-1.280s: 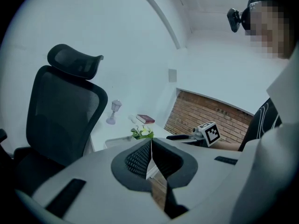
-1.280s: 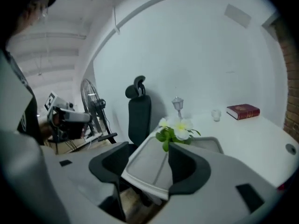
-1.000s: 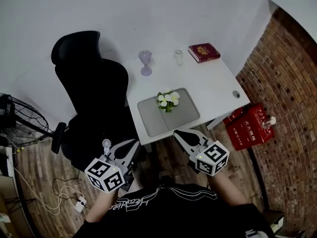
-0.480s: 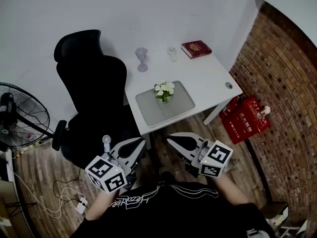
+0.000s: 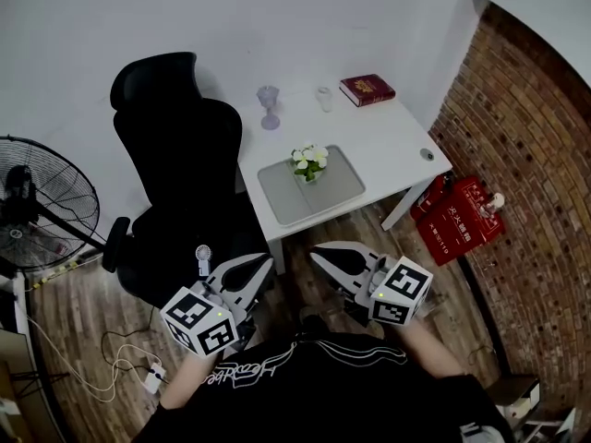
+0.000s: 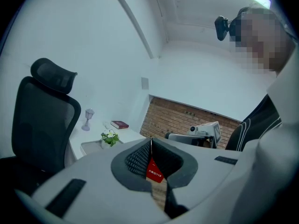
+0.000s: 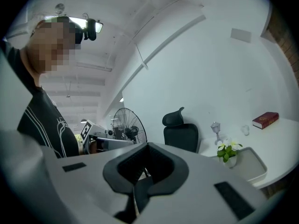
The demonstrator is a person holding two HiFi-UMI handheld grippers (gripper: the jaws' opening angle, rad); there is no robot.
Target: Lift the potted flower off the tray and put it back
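Over the last second both grippers come up a little and swing inward, so their tips now point toward each other in front of the person. The head view's framing shifts too. The near edge of the tabletop (image 5: pixel 388 150) now sits farther from them in the picture than it did. Nothing on it changes. The potted flower (image 5: pixel 308 162) stands upright on the grey tray (image 5: pixel 328 197), in the same spot toward the tray's 12 o'clock edge, untouched.

The left gripper (image 5: pixel 261 264) has its fingers (image 6: pixel 137 159) clenched together on nothing. The red showing past them is only one of the red boxes (image 5: pixel 460 221) on the floor. The right gripper (image 5: pixel 321 253) is likewise clenched, fingers (image 7: pixel 129 167) pressed pad to pad with nothing between.

From the grippers the flower lies at about 12 o'clock, well apart. A goblet (image 5: pixel 269 106) stands at the flower's 11 o'clock, a book (image 5: pixel 367 89) at its 1 o'clock, and a black chair (image 5: pixel 180 160) is off at 9 o'clock.

My reading is that the lift has not begun, and the small rise is a readying of the hands rather than a reach. Before anything can be taken, one gripper has to release its fingers and travel forward over the tray's near edge to the pot below the blossoms.
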